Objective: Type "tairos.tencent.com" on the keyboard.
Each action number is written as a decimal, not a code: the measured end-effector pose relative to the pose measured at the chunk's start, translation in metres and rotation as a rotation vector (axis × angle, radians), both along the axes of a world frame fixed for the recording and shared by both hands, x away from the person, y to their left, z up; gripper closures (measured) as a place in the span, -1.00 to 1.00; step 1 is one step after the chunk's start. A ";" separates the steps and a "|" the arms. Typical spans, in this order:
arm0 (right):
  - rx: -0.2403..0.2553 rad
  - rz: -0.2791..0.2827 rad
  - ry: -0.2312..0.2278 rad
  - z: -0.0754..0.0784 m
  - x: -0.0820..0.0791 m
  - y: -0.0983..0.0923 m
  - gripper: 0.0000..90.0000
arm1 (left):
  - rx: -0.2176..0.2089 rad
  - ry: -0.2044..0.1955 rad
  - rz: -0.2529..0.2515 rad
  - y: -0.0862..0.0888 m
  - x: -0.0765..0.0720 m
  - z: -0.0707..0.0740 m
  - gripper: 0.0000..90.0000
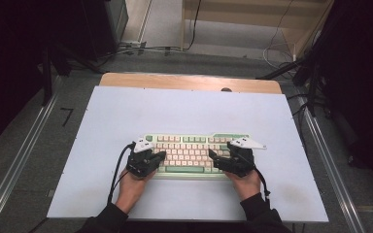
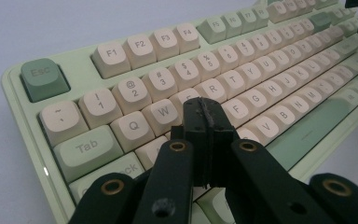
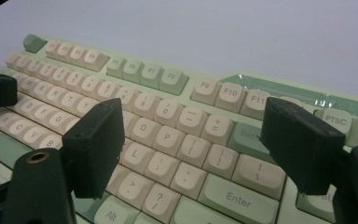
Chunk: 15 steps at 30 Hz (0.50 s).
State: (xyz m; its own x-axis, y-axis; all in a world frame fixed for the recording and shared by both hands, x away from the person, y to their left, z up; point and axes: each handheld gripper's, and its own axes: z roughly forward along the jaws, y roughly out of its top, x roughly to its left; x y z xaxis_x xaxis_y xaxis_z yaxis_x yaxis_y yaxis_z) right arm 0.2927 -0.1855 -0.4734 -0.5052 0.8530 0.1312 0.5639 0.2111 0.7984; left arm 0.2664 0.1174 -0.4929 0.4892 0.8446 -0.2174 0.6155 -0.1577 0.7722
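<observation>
A pale green keyboard [image 1: 189, 148] with cream keys lies in the middle of the white table. My left gripper [image 1: 162, 156] hovers over its left end, pointing right. In the left gripper view the jaws are shut, pad against pad, with nothing between them. My left gripper [image 2: 204, 111] has its tips just above the keyboard [image 2: 270, 70] near the W and E keys. My right gripper [image 1: 213, 158] sits over the right end, pointing left. In the right gripper view my right gripper [image 3: 198, 140] stands open above the keyboard [image 3: 168, 79], its pads [image 3: 98, 140] straddling the O, P and L keys without touching them.
The white table top [image 1: 189, 109] has bare room around the keyboard, with a wooden strip [image 1: 189, 81] at the far edge. Metal rails [image 1: 19, 160] run along both sides of the table. Cables [image 1: 141, 47] lie on the floor beyond.
</observation>
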 end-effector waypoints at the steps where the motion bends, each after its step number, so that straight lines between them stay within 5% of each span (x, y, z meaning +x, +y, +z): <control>1: -0.001 0.000 0.000 0.000 0.000 0.000 -0.55 | 0.001 0.001 -0.001 0.000 0.000 0.000 1.00; 10: -0.006 -0.002 0.003 -0.001 0.000 0.001 -0.55 | 0.002 0.015 -0.008 0.000 0.001 -0.001 1.00; 15: -0.006 -0.002 0.000 -0.001 0.000 0.001 -0.55 | -0.029 -0.026 -0.014 0.000 -0.003 0.003 1.00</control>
State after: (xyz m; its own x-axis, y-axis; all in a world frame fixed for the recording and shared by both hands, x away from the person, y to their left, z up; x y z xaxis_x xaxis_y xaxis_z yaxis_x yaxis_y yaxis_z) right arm 0.2928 -0.1848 -0.4744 -0.5039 0.8545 0.1263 0.5642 0.2149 0.7972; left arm 0.2635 0.1173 -0.4899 0.5067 0.8314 -0.2281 0.5927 -0.1438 0.7925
